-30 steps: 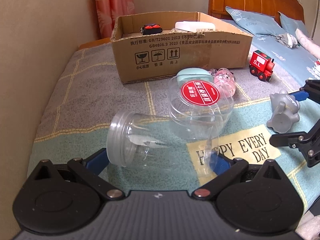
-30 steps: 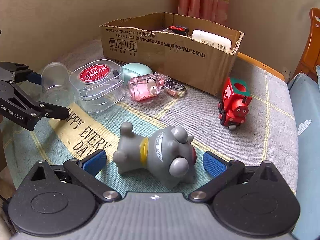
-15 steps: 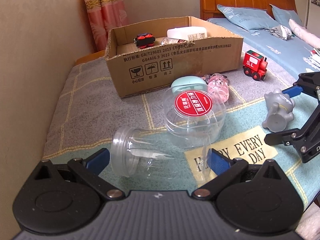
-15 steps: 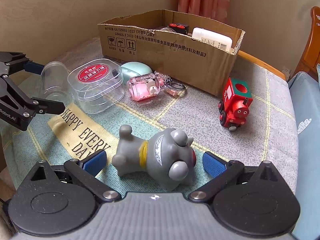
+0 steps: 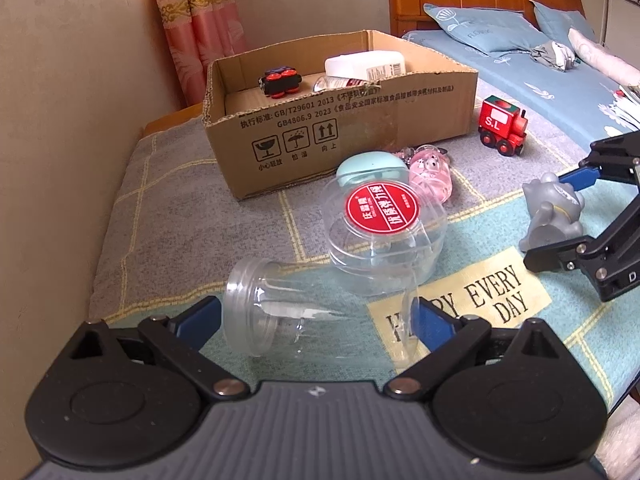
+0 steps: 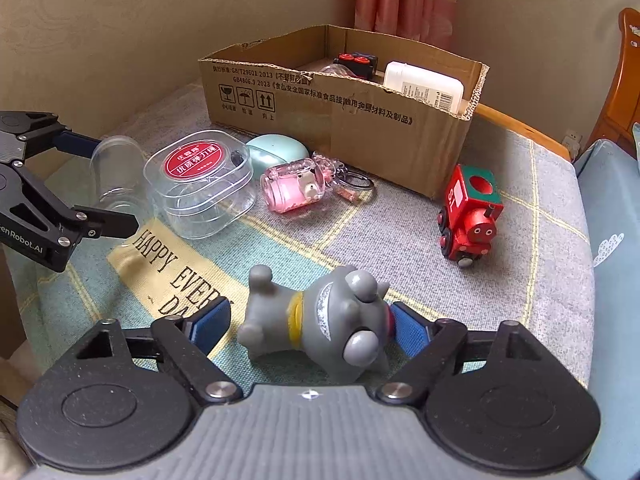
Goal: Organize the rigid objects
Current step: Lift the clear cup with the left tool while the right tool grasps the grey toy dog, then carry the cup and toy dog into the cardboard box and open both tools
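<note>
Both views are lit softly and evenly by daylight; no hard shadows are cast on the blanket (image 5: 192,216). Strong fisheye bending is seen at the edges, and the corners are darkened. Small glints are seen on the clear jar (image 5: 280,312) and on the clear lidded container (image 6: 200,184) beside it. The focus is sharp near the cardboard box (image 5: 340,128); no blur is seen.

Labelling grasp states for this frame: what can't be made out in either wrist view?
- Left wrist: whether the blue pads touch the clear plastic jar lying on its side; its transparency hides the contact.
- Right wrist: the left pad's contact with the grey rubber animal toy; a gap seems to remain.
- Both views: floor of the open cardboard box, hidden by its front wall.
- Left wrist: mint-green oval case, half behind the red-labelled clear tub.
</note>
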Demonstrator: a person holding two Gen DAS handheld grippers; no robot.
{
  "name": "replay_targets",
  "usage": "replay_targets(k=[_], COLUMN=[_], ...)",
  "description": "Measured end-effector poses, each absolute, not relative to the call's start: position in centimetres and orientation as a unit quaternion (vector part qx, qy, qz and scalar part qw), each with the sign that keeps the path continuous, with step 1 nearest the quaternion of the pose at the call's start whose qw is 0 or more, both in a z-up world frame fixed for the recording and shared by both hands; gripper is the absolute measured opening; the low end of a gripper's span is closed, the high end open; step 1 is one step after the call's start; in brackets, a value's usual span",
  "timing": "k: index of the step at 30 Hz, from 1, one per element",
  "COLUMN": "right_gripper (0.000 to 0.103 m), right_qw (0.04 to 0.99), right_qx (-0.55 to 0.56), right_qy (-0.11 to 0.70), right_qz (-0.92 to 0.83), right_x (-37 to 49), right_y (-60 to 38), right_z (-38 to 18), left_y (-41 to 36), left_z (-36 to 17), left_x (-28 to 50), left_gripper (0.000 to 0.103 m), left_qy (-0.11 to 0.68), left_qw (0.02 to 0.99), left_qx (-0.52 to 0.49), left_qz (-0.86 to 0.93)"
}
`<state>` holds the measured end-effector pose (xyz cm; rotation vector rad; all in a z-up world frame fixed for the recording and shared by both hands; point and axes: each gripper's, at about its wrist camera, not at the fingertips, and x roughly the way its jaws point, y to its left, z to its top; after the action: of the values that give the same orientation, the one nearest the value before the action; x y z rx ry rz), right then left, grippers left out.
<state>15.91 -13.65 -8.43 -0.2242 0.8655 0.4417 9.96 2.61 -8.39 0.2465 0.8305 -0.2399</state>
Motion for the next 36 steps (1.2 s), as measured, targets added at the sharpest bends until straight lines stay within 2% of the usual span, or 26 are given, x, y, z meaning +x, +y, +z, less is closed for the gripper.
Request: replay_targets(k=[6,22,36], right_gripper=[0.077,0.077,0.077], right_qw=[0.877,0.882,0.904], right_qx=[-0.099,-0.105,-0.103], right_qy=[0.423,0.401,0.352], right_qz=[0.206,0.225,0.221], right_x=[15.9,14.8,16.9], right_y=[-14.0,-14.1,-15.3], right_z=[-8.1,-4.4,-0.1], left_y=[2.9,3.1,0.6], left_z=[-7.8,-1.3,3.5], left_x=[9.9,10.7,19.6], left_gripper=[0.09,0.091,0.091], left_qy=[0.405,0.358,0.309], left_qw=[0.899,0.918,0.929], left_qx=[0.109,0.114,0.143], left_qz=[-0.125,-0.129,-0.148])
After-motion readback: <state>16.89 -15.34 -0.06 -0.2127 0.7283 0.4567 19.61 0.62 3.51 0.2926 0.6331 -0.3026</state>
